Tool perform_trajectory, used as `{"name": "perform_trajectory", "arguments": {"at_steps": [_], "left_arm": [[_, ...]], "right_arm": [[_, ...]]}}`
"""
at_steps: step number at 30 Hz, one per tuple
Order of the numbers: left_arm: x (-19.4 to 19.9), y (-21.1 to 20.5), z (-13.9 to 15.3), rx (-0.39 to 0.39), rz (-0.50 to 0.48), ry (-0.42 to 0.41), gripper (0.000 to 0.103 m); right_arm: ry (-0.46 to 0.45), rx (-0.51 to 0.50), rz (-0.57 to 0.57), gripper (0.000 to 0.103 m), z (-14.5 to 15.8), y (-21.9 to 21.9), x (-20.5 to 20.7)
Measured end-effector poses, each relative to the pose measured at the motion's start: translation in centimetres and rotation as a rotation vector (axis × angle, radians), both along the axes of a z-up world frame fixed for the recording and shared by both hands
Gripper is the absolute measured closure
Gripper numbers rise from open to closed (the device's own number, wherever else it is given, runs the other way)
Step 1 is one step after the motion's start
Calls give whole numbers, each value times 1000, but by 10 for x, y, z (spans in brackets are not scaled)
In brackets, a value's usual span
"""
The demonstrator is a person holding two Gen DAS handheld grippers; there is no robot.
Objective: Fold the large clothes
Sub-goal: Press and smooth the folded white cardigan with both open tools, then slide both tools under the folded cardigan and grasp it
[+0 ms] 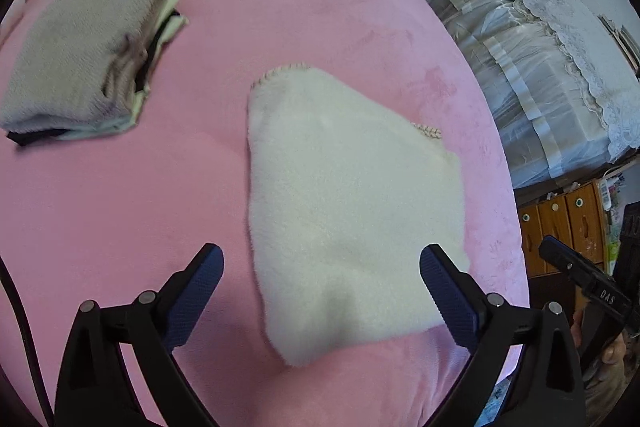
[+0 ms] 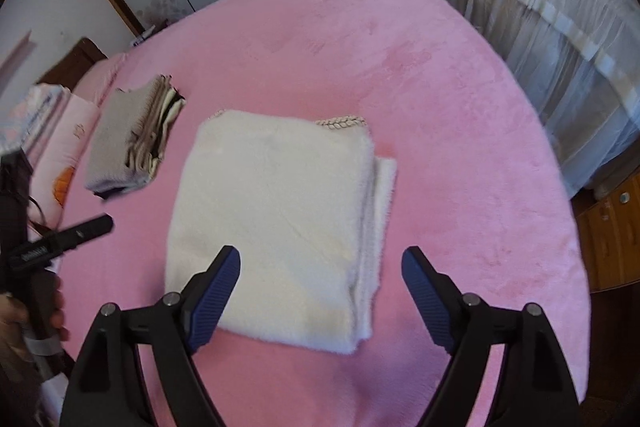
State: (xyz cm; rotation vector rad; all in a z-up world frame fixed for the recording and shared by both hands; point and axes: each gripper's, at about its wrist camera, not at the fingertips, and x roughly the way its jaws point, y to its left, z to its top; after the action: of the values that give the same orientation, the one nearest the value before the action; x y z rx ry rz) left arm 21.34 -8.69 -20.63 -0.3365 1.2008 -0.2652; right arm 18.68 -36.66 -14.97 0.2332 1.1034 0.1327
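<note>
Pink bedspread (image 2: 400,67) (plush), wooden drawers (image 1: 560,227)

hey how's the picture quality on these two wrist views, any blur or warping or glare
Left wrist view: strong fisheye bend, dark corners; the stack of folded clothes is smeared by motion blur, and the white fleece garment looks soft and washed out. Right wrist view: same warping, the pink bed cover bulges round; the garment is bright with little texture, its right edge shadowed; no hard glare.

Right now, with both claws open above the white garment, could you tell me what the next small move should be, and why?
Probably lower both claws to the folded white garment and carry it onto the stack of folded clothes. It already lies in a compact rectangle on the pink bed cover, and the left claw and right claw hold nothing.
</note>
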Motion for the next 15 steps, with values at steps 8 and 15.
{"name": "perform_trajectory", "arguments": {"at_steps": [8,15], "left_arm": [[28,4,-80,-130,-25,137,5],[39,1,-116,-174,-76,183,5]], "right_arm": [[63,156,-68,20,-56,-30,26],[162,275,-38,19,-101,-40,43]]}}
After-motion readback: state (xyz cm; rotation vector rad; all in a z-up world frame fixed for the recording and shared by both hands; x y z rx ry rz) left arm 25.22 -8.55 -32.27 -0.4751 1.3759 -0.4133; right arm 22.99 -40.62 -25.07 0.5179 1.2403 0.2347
